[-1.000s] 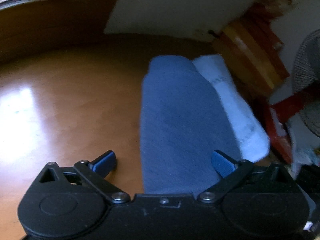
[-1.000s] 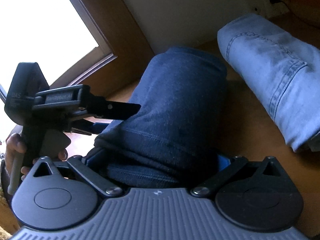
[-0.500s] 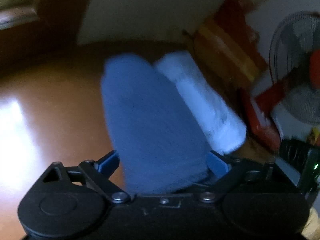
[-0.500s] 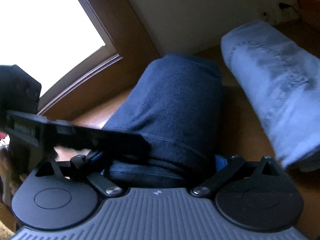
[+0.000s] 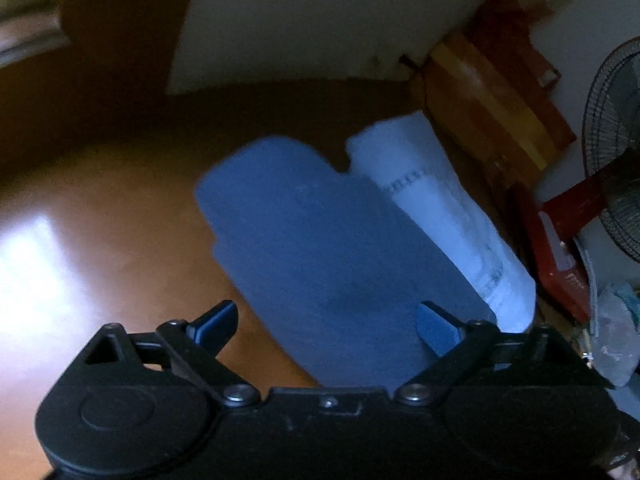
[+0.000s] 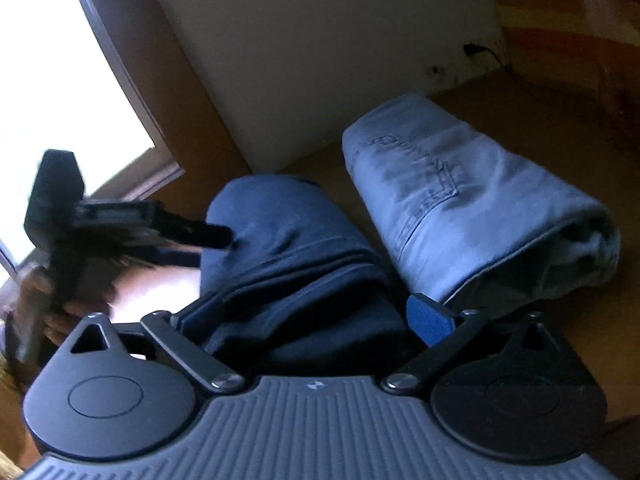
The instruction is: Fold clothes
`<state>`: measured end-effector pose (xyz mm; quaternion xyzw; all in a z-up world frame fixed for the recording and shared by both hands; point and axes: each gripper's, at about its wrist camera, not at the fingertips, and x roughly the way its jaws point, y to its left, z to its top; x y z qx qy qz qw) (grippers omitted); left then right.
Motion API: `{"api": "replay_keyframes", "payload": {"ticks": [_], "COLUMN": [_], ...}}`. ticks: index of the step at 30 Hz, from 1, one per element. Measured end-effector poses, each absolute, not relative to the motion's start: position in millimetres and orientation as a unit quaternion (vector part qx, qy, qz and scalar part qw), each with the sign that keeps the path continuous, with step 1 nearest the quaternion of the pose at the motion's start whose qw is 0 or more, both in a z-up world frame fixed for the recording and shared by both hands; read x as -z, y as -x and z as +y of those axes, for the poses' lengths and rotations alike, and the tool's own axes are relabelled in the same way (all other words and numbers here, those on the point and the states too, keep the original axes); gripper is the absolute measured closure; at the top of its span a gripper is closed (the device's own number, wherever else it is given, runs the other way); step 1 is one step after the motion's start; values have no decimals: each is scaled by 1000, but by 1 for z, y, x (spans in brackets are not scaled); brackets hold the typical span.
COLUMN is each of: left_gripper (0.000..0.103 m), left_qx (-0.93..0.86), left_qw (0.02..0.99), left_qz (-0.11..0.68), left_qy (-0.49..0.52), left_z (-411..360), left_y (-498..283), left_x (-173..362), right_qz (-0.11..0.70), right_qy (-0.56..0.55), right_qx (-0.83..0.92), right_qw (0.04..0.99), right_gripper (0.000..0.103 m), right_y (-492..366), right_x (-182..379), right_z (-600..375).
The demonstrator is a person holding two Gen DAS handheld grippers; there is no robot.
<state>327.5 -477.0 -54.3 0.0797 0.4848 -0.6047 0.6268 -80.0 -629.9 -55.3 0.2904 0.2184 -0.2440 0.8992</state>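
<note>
A folded dark navy garment (image 5: 332, 264) lies on the wooden floor, touching a folded pair of light blue jeans (image 5: 440, 216) on its right. My left gripper (image 5: 326, 322) is open, its blue pads astride the navy garment's near end. In the right wrist view, my right gripper (image 6: 310, 318) is open and straddles the near end of the navy garment (image 6: 288, 252); the right pad (image 6: 430, 320) sits between it and the jeans (image 6: 460, 208). There the left gripper (image 6: 216, 236), held by a hand (image 6: 60, 312), points at the garment's left side.
A white wall (image 5: 320, 20) stands close behind the clothes. A standing fan (image 5: 612, 152), red items (image 5: 560, 264) and a wooden board (image 5: 500, 112) crowd the right. A bright window (image 6: 60, 72) is at the left; bare floor (image 5: 100, 240) spreads to the left.
The navy garment now lies right against the jeans, where a gap showed before. The left gripper has swung and risen at the garment's left side. Both grippers stay open.
</note>
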Motion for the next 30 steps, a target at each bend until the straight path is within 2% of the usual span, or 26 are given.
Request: {"api": "replay_keyframes", "payload": {"ticks": [6, 9, 15, 20, 23, 30], "left_gripper": [1, 1, 14, 26, 27, 27], "left_qx": [600, 593, 602, 623, 638, 653], "left_qw": [623, 631, 641, 648, 641, 635], "left_qz": [499, 497, 473, 436, 424, 413], "left_qy": [-58, -57, -51, -51, -42, -13], "left_z": [-486, -484, -479, -471, -467, -451], "left_y": [-330, -328, -322, -313, -308, -304], "left_x": [64, 66, 63, 55, 50, 40], "right_qz": [213, 210, 209, 196, 180, 166], "right_qy": [-324, -302, -259, -278, -290, -284], "right_qx": [221, 221, 234, 228, 230, 238], "right_qw": [895, 903, 913, 913, 911, 914], "right_gripper": [0, 0, 0, 3, 8, 10], "right_y": [49, 41, 30, 36, 43, 53], "right_x": [71, 74, 78, 79, 77, 64], "right_z": [-653, -652, -647, -650, -647, -627]}}
